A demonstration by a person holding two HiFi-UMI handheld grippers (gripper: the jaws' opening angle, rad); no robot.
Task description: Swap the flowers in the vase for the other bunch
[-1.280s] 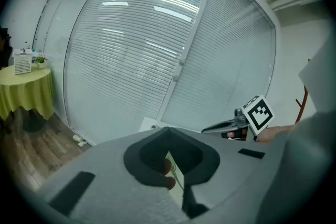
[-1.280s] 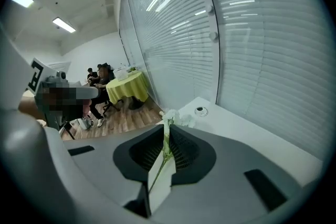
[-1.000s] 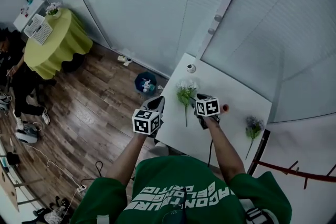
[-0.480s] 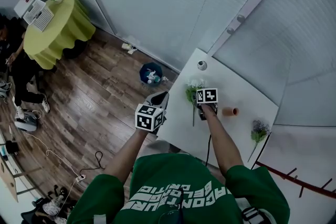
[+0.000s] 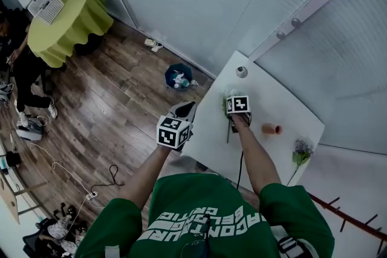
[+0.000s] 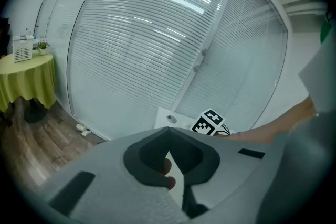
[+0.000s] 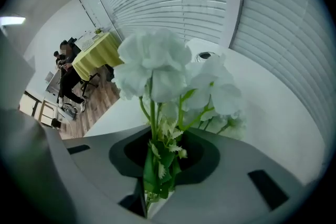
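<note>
A bunch of white flowers [image 5: 228, 95] lies on the white table [image 5: 284, 109], its blooms toward the far edge. My right gripper [image 5: 231, 122] points steeply down over the green stems. In the right gripper view the stems and leaves run between the jaws of the right gripper [image 7: 152, 186], which are closing and pinch them, with the white flowers [image 7: 155, 63] just ahead. A small orange vase [image 5: 270, 129] sits to its right. The purple bunch [image 5: 300, 150] lies near the table's right edge. My left gripper [image 5: 184, 110] hovers beside the table's left edge, shut and empty [image 6: 176, 176].
A small round white object [image 5: 242, 72] sits at the table's far corner. On the wooden floor are a blue bin [image 5: 179, 77] and loose cables [image 5: 72, 178]. A yellow-green round table [image 5: 66, 18] and a person [image 5: 24, 78] are far left. Blinds cover the wall behind.
My right gripper has come down from beside the white bunch onto its stems. The left gripper has drifted a little lower and stays off the table's left edge.
</note>
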